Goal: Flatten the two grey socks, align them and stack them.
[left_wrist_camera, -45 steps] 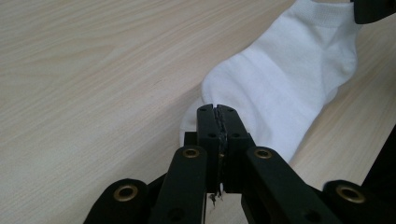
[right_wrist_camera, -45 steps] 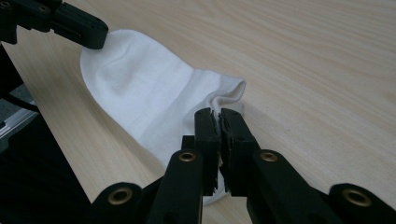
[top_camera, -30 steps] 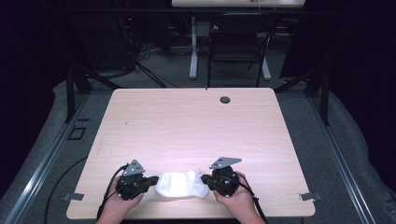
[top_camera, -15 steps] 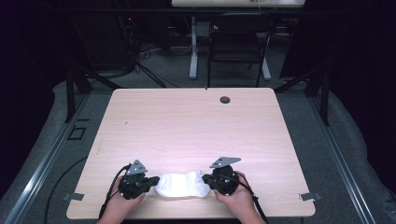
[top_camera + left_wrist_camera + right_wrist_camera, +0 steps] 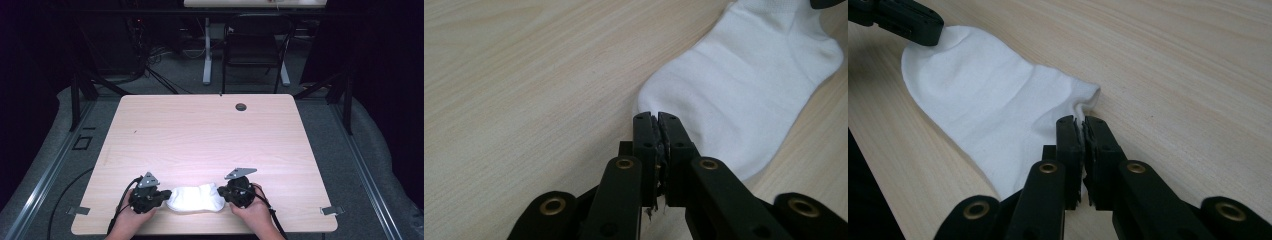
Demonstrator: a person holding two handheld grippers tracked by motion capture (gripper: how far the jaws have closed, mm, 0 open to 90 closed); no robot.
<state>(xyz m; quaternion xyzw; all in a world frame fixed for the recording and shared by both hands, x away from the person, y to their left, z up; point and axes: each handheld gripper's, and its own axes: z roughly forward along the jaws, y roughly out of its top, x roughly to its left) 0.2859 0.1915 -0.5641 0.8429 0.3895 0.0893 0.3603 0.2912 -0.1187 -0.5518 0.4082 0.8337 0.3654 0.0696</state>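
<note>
A white ankle sock (image 5: 195, 198) lies flat near the front edge of the wooden table (image 5: 200, 135), stretched between both grippers. My left gripper (image 5: 162, 196) pinches its toe end; the jaws (image 5: 655, 117) stand almost together on the sock's (image 5: 744, 90) edge and have just been opening a little. At the cuff end, my right gripper (image 5: 222, 192) is shut on a corner of the sock (image 5: 988, 110), and the fabric puckers up into its jaws (image 5: 1080, 120). The right gripper view also has the left gripper (image 5: 898, 20) at the far end.
A small dark grommet (image 5: 241, 106) sits near the table's far edge. Behind the table stand a black chair (image 5: 255, 45) and desk legs with cables on the floor. Bare wood stretches from the sock to the far edge.
</note>
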